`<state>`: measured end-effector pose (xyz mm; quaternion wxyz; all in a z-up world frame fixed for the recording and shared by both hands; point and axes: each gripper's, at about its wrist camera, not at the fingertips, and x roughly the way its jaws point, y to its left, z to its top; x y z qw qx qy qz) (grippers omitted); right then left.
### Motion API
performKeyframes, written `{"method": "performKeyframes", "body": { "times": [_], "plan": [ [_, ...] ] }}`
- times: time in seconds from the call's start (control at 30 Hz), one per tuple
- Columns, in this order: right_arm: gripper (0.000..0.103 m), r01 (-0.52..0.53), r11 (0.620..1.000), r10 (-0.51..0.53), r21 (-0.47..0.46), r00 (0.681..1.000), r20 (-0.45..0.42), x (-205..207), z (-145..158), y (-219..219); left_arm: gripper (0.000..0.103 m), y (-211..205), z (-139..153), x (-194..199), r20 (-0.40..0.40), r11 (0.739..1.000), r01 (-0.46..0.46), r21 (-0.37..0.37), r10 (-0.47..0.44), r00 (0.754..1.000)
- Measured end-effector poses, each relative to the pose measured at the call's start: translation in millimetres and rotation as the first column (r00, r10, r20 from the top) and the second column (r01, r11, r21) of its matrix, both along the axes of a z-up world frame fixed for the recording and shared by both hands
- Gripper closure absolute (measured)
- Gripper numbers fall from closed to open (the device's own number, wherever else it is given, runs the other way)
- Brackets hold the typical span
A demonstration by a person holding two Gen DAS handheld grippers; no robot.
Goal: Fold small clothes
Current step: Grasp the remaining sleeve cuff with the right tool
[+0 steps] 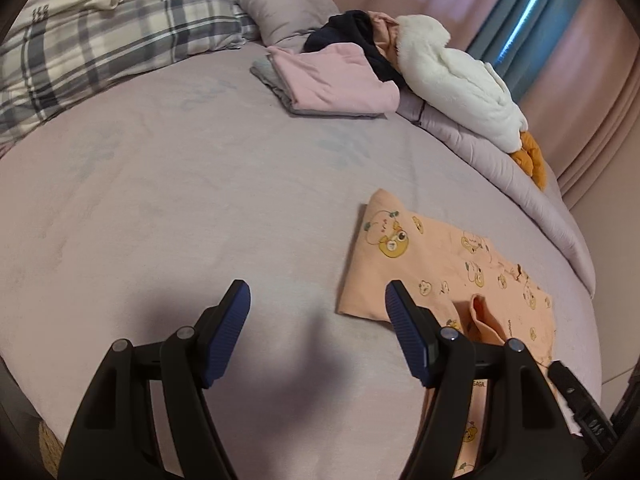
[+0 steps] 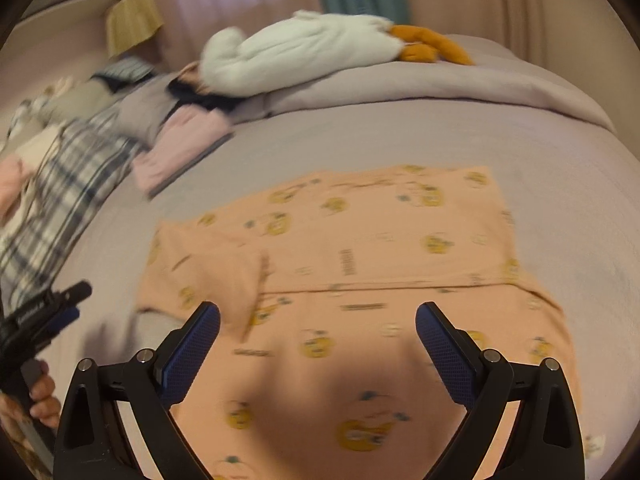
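Observation:
A peach garment [image 1: 432, 256] printed with cartoon bears lies flat on the lilac bed sheet [image 1: 180, 180], partly folded, with one sleeve laid over its body. In the left wrist view my left gripper [image 1: 316, 292] is open above bare sheet, just left of the garment's edge, with nothing between its fingers. In the right wrist view, which is blurred, my right gripper [image 2: 318, 312] is open above the near part of the peach garment [image 2: 380, 240], its jaws empty. The left gripper [image 2: 48, 312] shows at the left edge there, held by a hand [image 2: 42, 396].
A folded pink and grey stack [image 1: 332, 80] lies farther back. Dark clothes [image 1: 352, 32] and a white plush goose [image 1: 452, 80] rest on the bunched duvet [image 1: 500, 160] at the right. A plaid pillow [image 1: 100, 40] is at the back left. Curtains hang behind the bed.

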<state>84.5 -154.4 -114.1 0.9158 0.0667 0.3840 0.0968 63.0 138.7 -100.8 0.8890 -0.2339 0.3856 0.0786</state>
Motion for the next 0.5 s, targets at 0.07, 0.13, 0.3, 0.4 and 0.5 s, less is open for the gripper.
{"method": "performKeyframes", "body": {
  "times": [0.07, 0.13, 0.3, 0.4, 0.5],
  "plan": [
    [0.005, -0.027, 1.000, 0.027, -0.015, 1.000, -0.006, 4, -2, 14, 0.033, 9, -1, -5, 0.003, 1.000, -0.013, -0.012, 0.013, 1.000],
    [0.005, -0.055, 0.998, 0.054, -0.020, 0.998, -0.012, 7, -3, 25, 0.033, 16, -2, -7, 0.005, 0.999, -0.027, -0.017, 0.027, 1.000],
    [0.012, -0.112, 0.993, 0.111, -0.037, 0.994, -0.015, 12, -3, 46, 0.033, 28, -5, -11, 0.003, 0.998, -0.057, -0.032, 0.058, 0.998],
    [0.020, -0.126, 0.991, 0.125, -0.048, 0.992, -0.023, 18, -4, 54, 0.033, 32, -8, -13, -0.008, 0.997, -0.064, -0.037, 0.064, 0.998],
    [0.027, -0.156, 0.986, 0.154, -0.065, 0.988, -0.032, 21, -8, 66, 0.033, 33, -9, -12, -0.012, 0.997, -0.068, -0.040, 0.067, 0.998]
  ]
}}
